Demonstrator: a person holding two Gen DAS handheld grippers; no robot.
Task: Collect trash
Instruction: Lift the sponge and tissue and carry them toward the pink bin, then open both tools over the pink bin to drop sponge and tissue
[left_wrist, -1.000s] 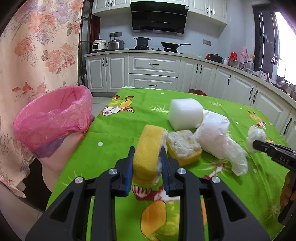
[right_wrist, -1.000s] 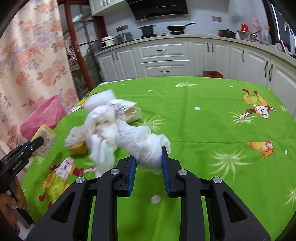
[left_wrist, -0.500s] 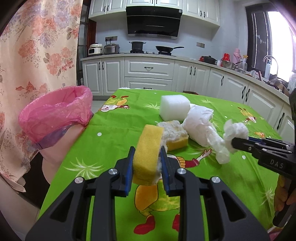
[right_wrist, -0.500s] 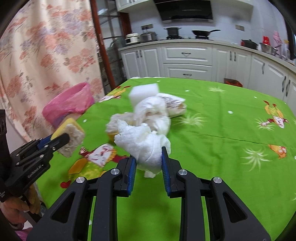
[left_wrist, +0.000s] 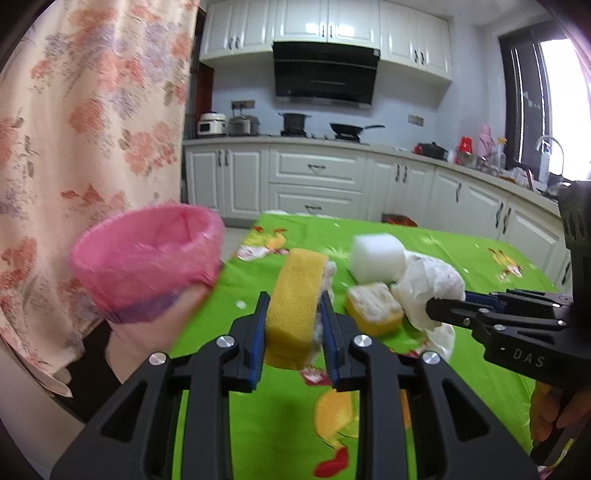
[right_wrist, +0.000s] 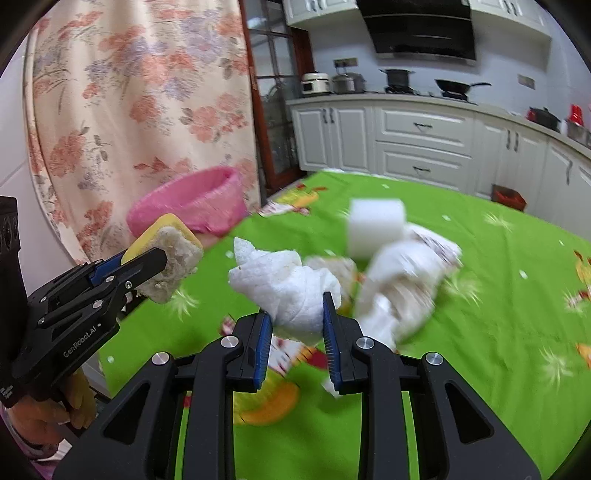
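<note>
Transport step: left gripper (left_wrist: 293, 317) clamps yellow sponge (left_wrist: 295, 306), right gripper (right_wrist: 297, 321) clamps paper wad (right_wrist: 291, 291); next, release over pink bin (left_wrist: 147, 254), frame left.

Blurred trash heap (right_wrist: 402, 284) on tablecloth (right_wrist: 480, 350)

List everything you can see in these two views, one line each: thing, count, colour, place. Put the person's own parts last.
Bin: one, pink liner, beside the table's left edge.
Tablecloth: one, green with cartoon prints, covering the table.
Foam block: one, white, on the table.
Sponge on table: one, yellow, before the foam block.
Crumpled bag: one, white, beside the foam block.
Held sponge: one, yellow, in the left hand-held gripper.
Paper wad: one, white, in the right hand-held gripper.
Curtain: one, floral, left.
Cabinets: white, behind.
</note>
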